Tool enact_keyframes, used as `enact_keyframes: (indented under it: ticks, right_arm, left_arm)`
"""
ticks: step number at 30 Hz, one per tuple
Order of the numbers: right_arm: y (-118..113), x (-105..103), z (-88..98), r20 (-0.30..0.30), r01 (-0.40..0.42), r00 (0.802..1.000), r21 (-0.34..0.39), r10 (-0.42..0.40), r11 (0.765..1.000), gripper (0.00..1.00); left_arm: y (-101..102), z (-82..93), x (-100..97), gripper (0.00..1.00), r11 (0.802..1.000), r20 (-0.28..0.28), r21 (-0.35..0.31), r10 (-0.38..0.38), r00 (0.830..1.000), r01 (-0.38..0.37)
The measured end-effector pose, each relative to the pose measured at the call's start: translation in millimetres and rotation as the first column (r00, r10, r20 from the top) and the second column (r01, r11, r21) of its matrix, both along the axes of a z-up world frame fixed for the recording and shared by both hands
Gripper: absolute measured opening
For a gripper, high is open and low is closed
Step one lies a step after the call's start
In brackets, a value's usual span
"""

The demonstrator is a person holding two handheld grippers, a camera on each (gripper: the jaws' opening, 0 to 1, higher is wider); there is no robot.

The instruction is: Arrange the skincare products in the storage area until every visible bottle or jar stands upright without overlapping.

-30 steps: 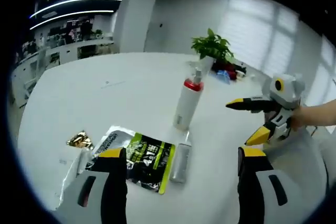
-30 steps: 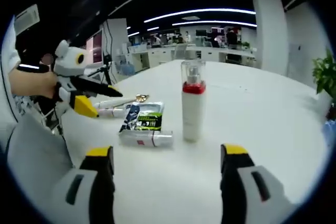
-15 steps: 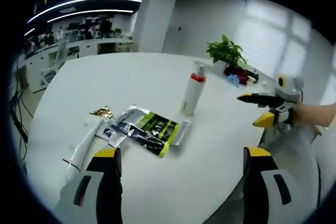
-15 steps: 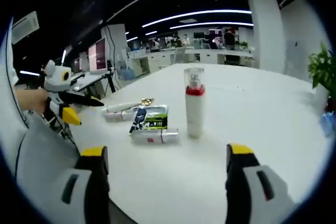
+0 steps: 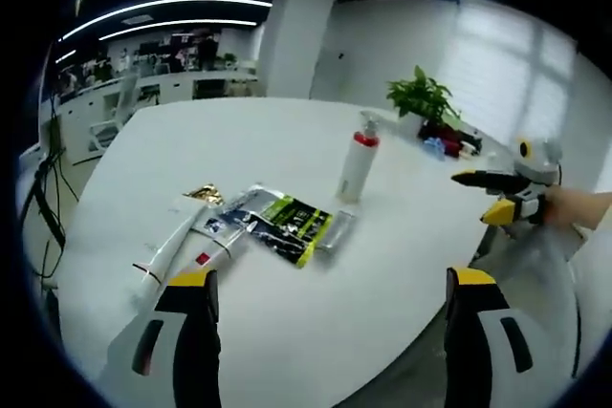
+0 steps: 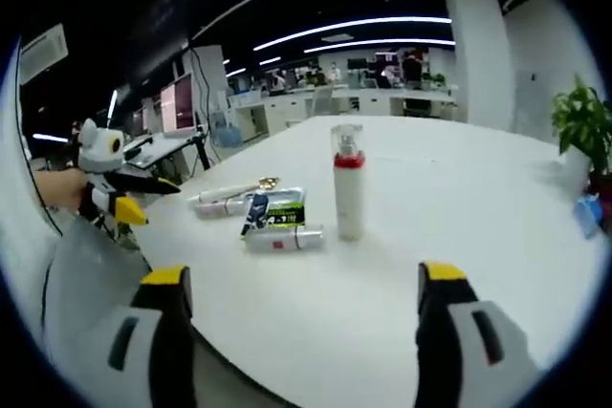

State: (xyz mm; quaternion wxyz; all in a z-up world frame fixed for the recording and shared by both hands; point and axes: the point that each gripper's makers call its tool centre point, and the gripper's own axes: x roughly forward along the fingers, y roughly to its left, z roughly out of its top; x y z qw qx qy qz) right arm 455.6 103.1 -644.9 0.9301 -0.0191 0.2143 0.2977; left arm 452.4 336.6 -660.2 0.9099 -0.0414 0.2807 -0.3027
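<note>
Pump bottle (image 5: 358, 168) with red collar and clear cap stands upright on the white table (image 5: 287, 332), at about 1 o'clock from centre in the left gripper view. At its 8 o'clock, close by, a small silver tube (image 5: 335, 230) lies flat against a green-and-black sachet (image 5: 290, 228) (partly overlapping other flat packets). Further toward 9 o'clock lie two white tubes (image 5: 177, 246) and a gold wrapper (image 5: 203, 194). A potted plant (image 5: 423, 100) stands at the table's far edge, 1 o'clock. Left gripper (image 5: 328, 351): jaws wide apart, holding nothing. Right gripper (image 6: 301, 346), seen in the right gripper view: jaws likewise spread, empty, off the table's near edge.
</note>
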Motion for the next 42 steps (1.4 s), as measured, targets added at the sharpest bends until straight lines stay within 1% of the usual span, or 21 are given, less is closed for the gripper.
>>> enact_keyframes:
  ticks: [5, 8, 11, 14, 17, 20, 24, 25, 26, 29, 32, 34, 36, 37, 39, 40, 42]
  right_arm:
    - [-1.4, -2.9, -1.4, -0.002, 0.000, 1.000, -0.011, 0.000, 1.000, 0.97]
    - [-2.0, -1.3, 1.4, 0.016, 0.007, 1.000, -0.009, -0.007, 1.000, 0.97]
    - [-3.1, -0.5, -2.4, 0.008, 0.013, 1.000, -0.017, -0.013, 1.000, 0.96]
    - [-2.8, -0.4, -1.7, 0.016, 0.014, 1.000, -0.021, -0.014, 1.000, 0.95]
    - [-2.6, -1.8, -1.5, 0.022, 0.014, 1.000, -0.028, -0.013, 1.000, 0.95]
    - [-2.7, -2.1, -0.2, 0.029, 0.014, 1.000, -0.026, -0.013, 1.000, 0.95]
    - [-2.4, -2.9, 0.9, 0.033, 0.011, 0.999, -0.024, -0.010, 1.000, 0.94]
    - [-2.3, -3.0, 0.8, 0.033, 0.008, 0.999, -0.026, -0.007, 1.000, 0.94]
    - [-1.9, -3.2, 0.8, 0.035, 0.005, 0.999, -0.028, -0.004, 1.000, 0.94]
    - [1.0, -4.3, 0.0, 0.035, -0.012, 0.999, -0.038, 0.013, 0.999, 0.93]
    - [3.7, -5.4, -0.8, 0.035, -0.029, 0.999, -0.048, 0.031, 0.998, 0.93]
    - [4.0, -5.4, -1.1, 0.036, -0.035, 0.999, -0.052, 0.037, 0.998, 0.93]
    - [4.1, -5.2, -0.9, 0.037, -0.035, 0.999, -0.051, 0.036, 0.998, 0.93]
    - [3.7, -5.2, -0.9, 0.036, -0.032, 0.999, -0.048, 0.034, 0.998, 0.93]
    - [2.5, -4.6, -0.2, 0.040, -0.027, 0.999, -0.044, 0.028, 0.999, 0.93]
    - [2.2, -4.5, 0.0, 0.040, -0.025, 0.999, -0.043, 0.027, 0.999, 0.93]
    - [2.0, -4.4, -0.7, 0.037, -0.024, 0.999, -0.041, 0.026, 0.999, 0.92]
  left_arm:
    - [0.0, -1.6, -5.0, 0.97, 1.000, -0.005, 0.007, -0.001, 1.000, 0.001]
    - [-0.1, -1.8, -7.8, 0.97, 1.000, -0.007, 0.020, -0.004, 1.000, 0.004]
    - [-2.3, -0.2, -6.5, 0.97, 1.000, -0.016, 0.019, -0.010, 1.000, 0.011]
    - [-3.7, -0.2, -1.4, 0.97, 0.998, -0.013, 0.060, -0.025, 1.000, 0.026]
    - [-7.6, -1.8, 2.3, 0.94, 0.995, -0.023, 0.088, -0.045, 0.999, 0.047]
    - [-10.6, -7.4, 6.1, 0.93, 0.991, -0.046, 0.117, -0.055, 0.997, 0.060]
    - [-21.5, -16.5, 13.8, 0.90, 0.985, -0.063, 0.143, -0.088, 0.994, 0.096]
    - [-24.5, -21.5, 16.5, 0.89, 0.976, -0.070, 0.179, -0.114, 0.991, 0.125]
    - [-27.4, -23.3, 18.6, 0.88, 0.971, -0.072, 0.198, -0.125, 0.990, 0.137]
    - [-42.4, -27.3, 29.8, 0.84, 0.966, -0.082, 0.203, -0.145, 0.986, 0.159]
    - [-55.5, -31.1, 42.1, 0.79, 0.951, -0.077, 0.244, -0.178, 0.981, 0.192]
    - [-68.4, -37.1, 49.1, 0.76, 0.934, -0.092, 0.267, -0.222, 0.971, 0.238]
    - [-75.4, -41.9, 53.5, 0.72, 0.921, -0.101, 0.286, -0.245, 0.964, 0.264]
    - [-78.0, -44.8, 55.5, 0.71, 0.914, -0.107, 0.298, -0.255, 0.961, 0.276]
    - [-83.3, -52.4, 59.3, 0.65, 0.891, -0.125, 0.330, -0.285, 0.950, 0.311]
    - [-85.6, -55.9, 62.1, 0.63, 0.884, -0.134, 0.344, -0.286, 0.949, 0.315]
    - [-88.5, -62.5, 65.5, 0.57, 0.869, -0.150, 0.362, -0.303, 0.941, 0.338]
